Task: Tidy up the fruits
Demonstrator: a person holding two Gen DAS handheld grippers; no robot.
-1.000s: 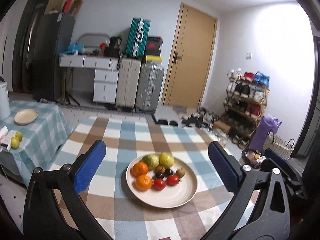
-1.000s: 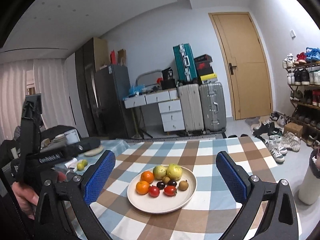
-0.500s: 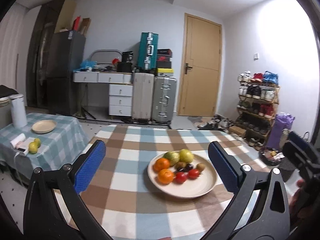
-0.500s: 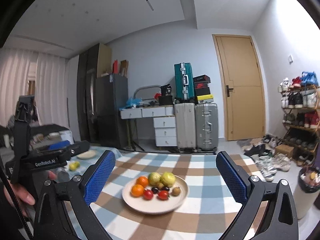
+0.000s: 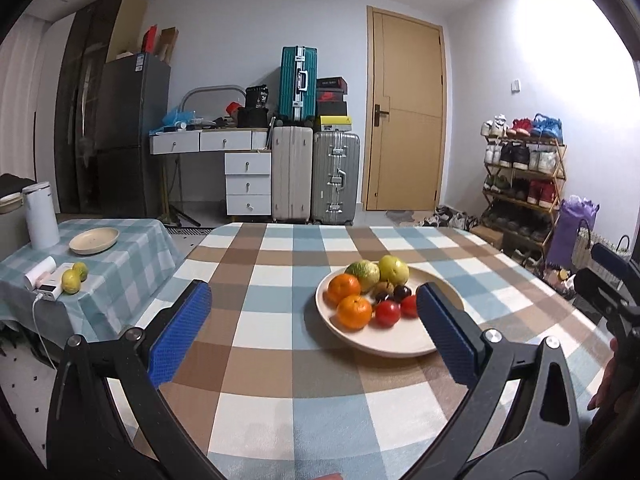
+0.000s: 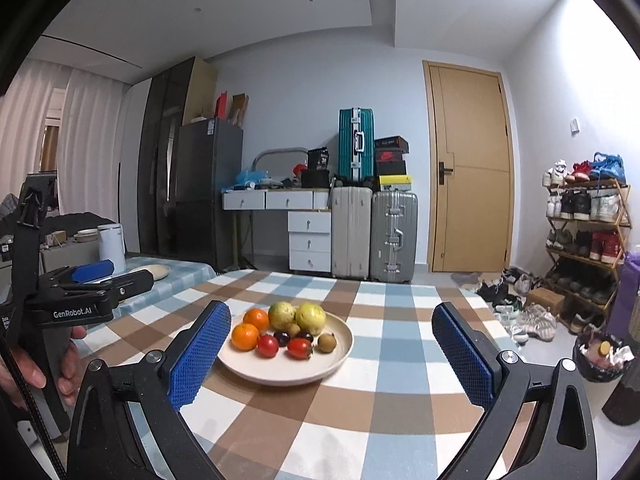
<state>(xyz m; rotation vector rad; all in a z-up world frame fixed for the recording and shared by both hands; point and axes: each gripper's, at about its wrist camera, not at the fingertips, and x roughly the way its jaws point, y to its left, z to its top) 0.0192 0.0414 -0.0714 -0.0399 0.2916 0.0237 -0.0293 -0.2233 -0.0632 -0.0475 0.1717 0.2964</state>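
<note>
1. We see the left gripper [image 5: 310, 330] released, its blue textured pads wide apart above the checked bench [image 5: 272, 364], nothing between them; the lower arms are cut off by the frame edge.
2. The right gripper [image 6: 340, 354] is released too, jaws spread and empty; in the left view only a dark piece of it shows at the right edge, with part of a hand under it.
3. In the left view the right pad covers the near right rim of the plate [image 5: 400, 346] and part of one tomato.
4. In the right view the left pad overlaps the plate's left rim.
5. The plate is round, shallow and cream, sitting on the bench's brown, blue and white checked cloth. The fruits are heaped on its far left side: two oranges [image 6: 245, 336], two yellow-green round fruits [image 6: 310, 317], two red tomatoes [image 6: 267, 346], two dark glossy small fruits, and a brown one [image 6: 327, 342]. Another small brown fruit is half hidden behind them; we can't tell what kind.
6. Left of the bench, a lower side table [image 5: 132, 256] in blue check carries an empty cream dish [image 5: 94, 240], two yellow-green fruits [image 5: 71, 280] beside a small white device, and a white cylinder jug.
7. Far back: suitcases [image 5: 334, 178], white drawers, a wooden door and a shoe rack [image 5: 520, 184]; small items there are too blurred to name.
</note>
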